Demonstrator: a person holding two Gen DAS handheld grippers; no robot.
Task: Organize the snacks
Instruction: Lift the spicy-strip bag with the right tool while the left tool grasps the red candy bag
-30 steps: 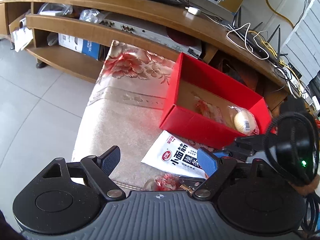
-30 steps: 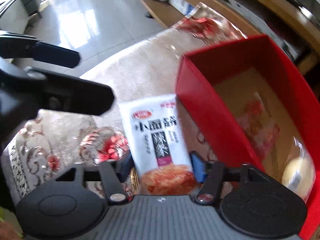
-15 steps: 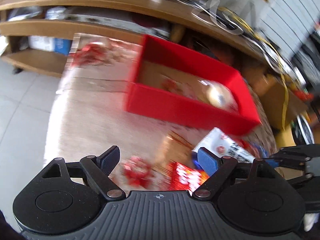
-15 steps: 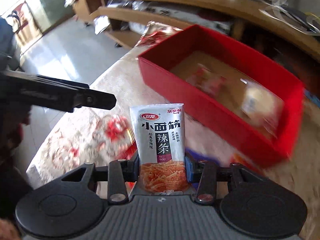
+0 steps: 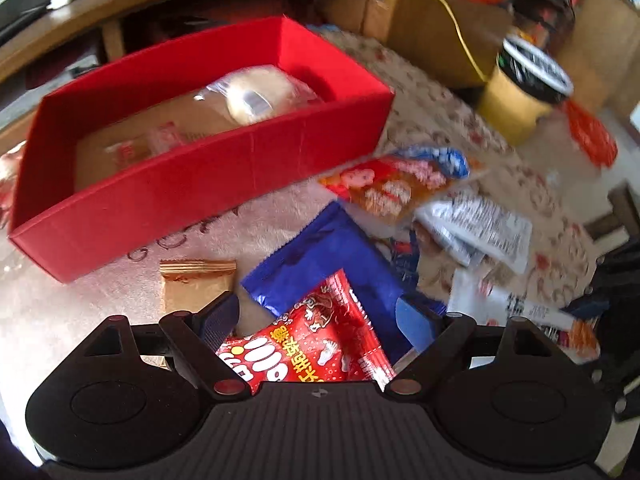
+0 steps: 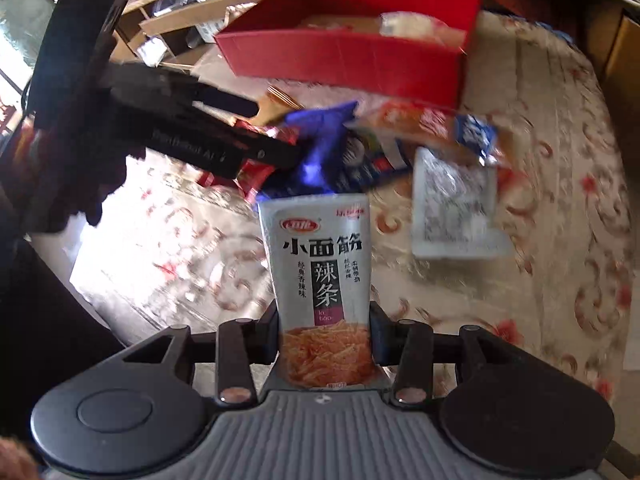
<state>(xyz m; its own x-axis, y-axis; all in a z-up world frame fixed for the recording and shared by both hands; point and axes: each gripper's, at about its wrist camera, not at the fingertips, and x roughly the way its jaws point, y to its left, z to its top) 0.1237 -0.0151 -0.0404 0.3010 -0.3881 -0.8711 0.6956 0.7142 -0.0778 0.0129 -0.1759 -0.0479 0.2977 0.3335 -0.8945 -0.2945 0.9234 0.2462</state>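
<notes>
Right wrist view: our right gripper [image 6: 324,332] has just closed on the white spicy-strip packet [image 6: 318,280], held upright above the floral cloth [image 6: 560,240].
Our left gripper [image 5: 318,320] gapes wide over a red snack packet [image 5: 316,344], gripping nothing; the red box [image 5: 192,184] sits beyond.

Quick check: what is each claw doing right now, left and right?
Left claw: open, over the red snack packet, not gripping it.
Right claw: just closed on the white snack packet.
</notes>
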